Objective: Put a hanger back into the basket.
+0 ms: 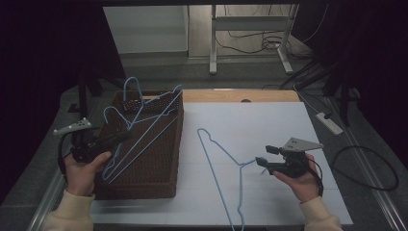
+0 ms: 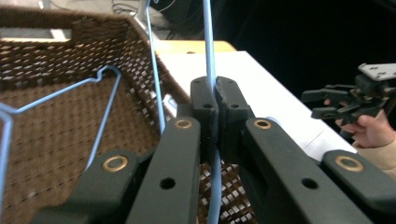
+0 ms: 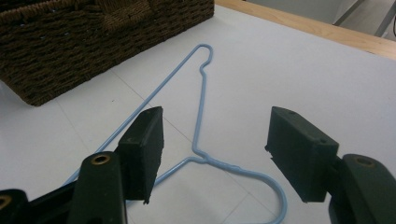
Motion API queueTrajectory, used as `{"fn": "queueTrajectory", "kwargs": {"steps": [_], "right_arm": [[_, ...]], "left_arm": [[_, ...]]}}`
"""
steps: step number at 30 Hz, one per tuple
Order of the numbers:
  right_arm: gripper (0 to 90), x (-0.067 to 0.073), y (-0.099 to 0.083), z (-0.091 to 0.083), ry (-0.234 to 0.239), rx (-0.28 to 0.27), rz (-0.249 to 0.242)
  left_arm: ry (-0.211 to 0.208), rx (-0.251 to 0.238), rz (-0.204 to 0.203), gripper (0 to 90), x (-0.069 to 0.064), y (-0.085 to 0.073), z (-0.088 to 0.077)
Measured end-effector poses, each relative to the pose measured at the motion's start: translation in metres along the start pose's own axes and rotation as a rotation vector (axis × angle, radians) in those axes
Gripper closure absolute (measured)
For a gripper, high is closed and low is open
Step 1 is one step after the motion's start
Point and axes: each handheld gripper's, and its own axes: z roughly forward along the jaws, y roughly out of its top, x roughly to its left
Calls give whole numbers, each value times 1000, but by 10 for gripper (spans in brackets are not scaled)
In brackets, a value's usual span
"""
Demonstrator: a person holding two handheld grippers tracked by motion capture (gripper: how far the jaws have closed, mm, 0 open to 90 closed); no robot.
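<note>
My left gripper (image 1: 126, 135) (image 2: 215, 91) is shut on the wire of a blue hanger (image 1: 149, 127) (image 2: 208, 42), held tilted over the brown wicker basket (image 1: 159, 168) (image 2: 56, 130). Another blue hanger (image 1: 132, 86) (image 2: 102, 93) rests inside the basket. A third blue hanger (image 1: 216, 154) (image 3: 201, 93) lies flat on the white table sheet (image 1: 269, 120). My right gripper (image 1: 263, 155) (image 3: 217, 135) hovers open just above its neck, where the hook meets the shoulders, with the wire between the jaws but untouched.
The basket (image 3: 70, 32) takes up the table's left side. A wooden strip (image 1: 240, 95) runs along the far edge. Beyond the table are a desk frame (image 1: 250, 29), floor cables and a power strip (image 1: 329, 122).
</note>
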Motion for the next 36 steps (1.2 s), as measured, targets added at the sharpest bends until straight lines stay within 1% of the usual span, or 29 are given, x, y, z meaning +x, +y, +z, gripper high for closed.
{"fn": "queueTrajectory", "kwargs": {"steps": [1,2,6,10,13,22,29,36], "right_arm": [[373,0,0,0,1,1,1],[373,1,0,1,4,1,3],[372,0,0,2,5,4,1],[372,0,-1,3,1,9,4],[372,0,-2,3,3,14,2],[370,0,-3,4,3,19,3],[370,-1,-4,3,3,18,6],[370,-1,-4,4,2,18,4]], "left_arm": [[0,0,0,871,0,0,0],[11,8,-6,870,5,-3,-1],[29,27,-15,870,14,-7,-2],[60,71,-18,870,19,-9,4],[68,98,-16,871,23,-11,9],[80,173,-34,870,33,-15,24],[86,203,-47,870,40,-19,31],[93,219,-54,870,46,-19,36]]}}
